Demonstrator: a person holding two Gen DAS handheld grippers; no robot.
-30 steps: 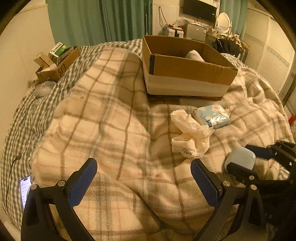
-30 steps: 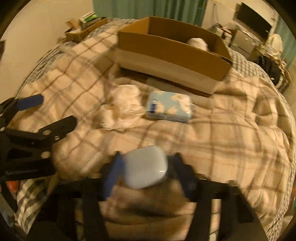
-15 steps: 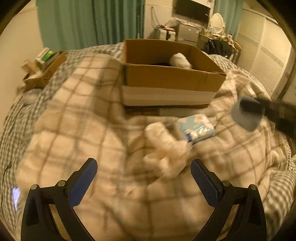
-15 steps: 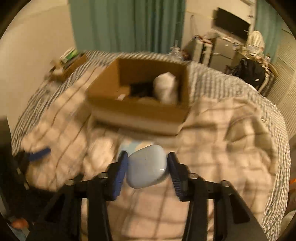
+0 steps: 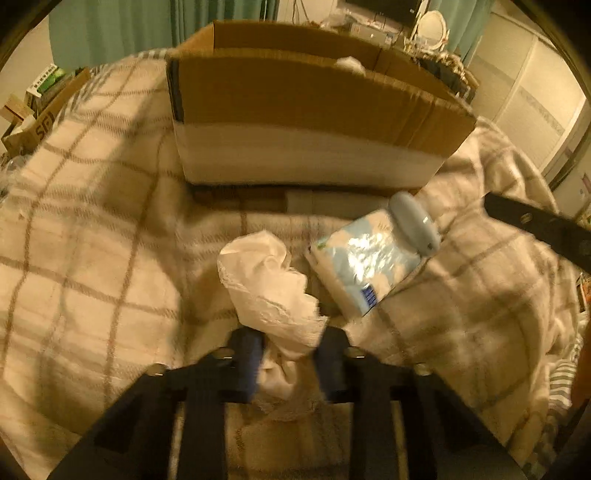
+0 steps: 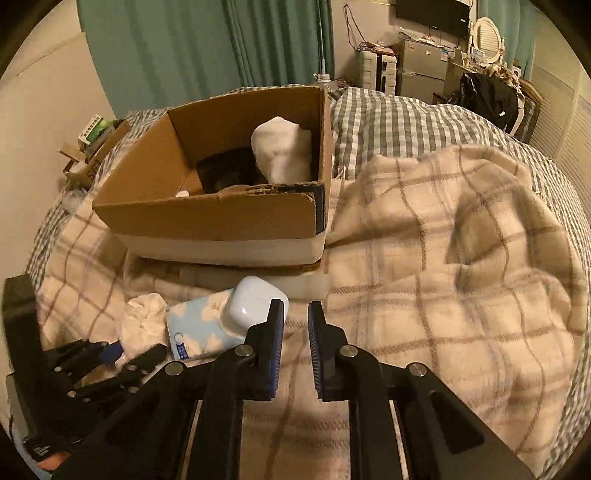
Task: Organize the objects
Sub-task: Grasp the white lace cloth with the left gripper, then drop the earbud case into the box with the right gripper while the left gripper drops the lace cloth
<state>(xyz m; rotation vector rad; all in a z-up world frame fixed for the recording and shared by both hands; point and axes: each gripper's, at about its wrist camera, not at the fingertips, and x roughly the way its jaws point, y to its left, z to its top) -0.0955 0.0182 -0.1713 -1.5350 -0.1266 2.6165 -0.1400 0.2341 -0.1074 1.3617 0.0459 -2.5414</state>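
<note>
Crumpled white lace-edged cloth [image 5: 271,280] pinched in left tongs [image 5: 286,350]; right tongs [image 6: 295,332] narrow, holding nothing

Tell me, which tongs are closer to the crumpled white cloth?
Left. The left tongs are pinching the crumpled white cloth. The right tongs sit apart, past the tissue pack.

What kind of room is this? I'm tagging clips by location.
Most likely a bedroom: a bed under a plaid blanket and checked sheet, teal curtains, and a round vanity mirror.
</note>
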